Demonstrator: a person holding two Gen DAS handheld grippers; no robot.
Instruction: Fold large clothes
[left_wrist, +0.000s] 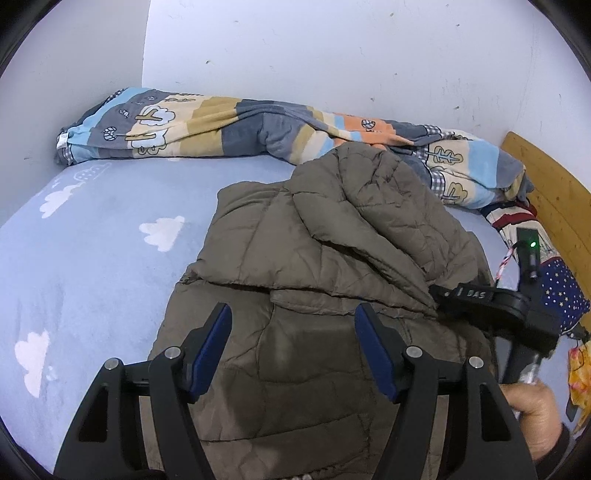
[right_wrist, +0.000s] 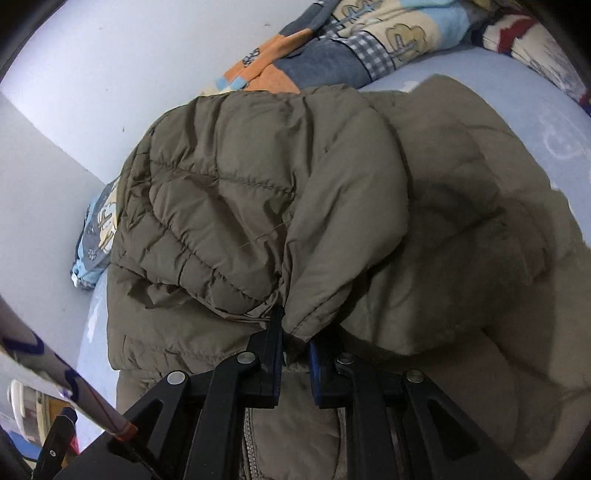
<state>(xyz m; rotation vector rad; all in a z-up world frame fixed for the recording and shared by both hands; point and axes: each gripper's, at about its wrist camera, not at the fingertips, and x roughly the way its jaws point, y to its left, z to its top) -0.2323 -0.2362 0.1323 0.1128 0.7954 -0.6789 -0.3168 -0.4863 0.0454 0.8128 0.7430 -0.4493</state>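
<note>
The blue sheet (left_wrist: 92, 266) lies bare to the left of the brown coat (left_wrist: 332, 240), so a hand can slide in there. At the back, a rolled blanket (left_wrist: 229, 125) lies along the white wall (left_wrist: 332, 48) and blocks that side. On the right, a pillow (left_wrist: 554, 273) and a wooden board (left_wrist: 550, 181) crowd the coat's edge. The right gripper (right_wrist: 295, 339) pinches a coat fold there. The left gripper (left_wrist: 293, 343) hangs wide above the coat.

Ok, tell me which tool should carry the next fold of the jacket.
Right. The right tool is shut on a jacket fold; the left tool hovers open above it, gripping nothing.
</note>
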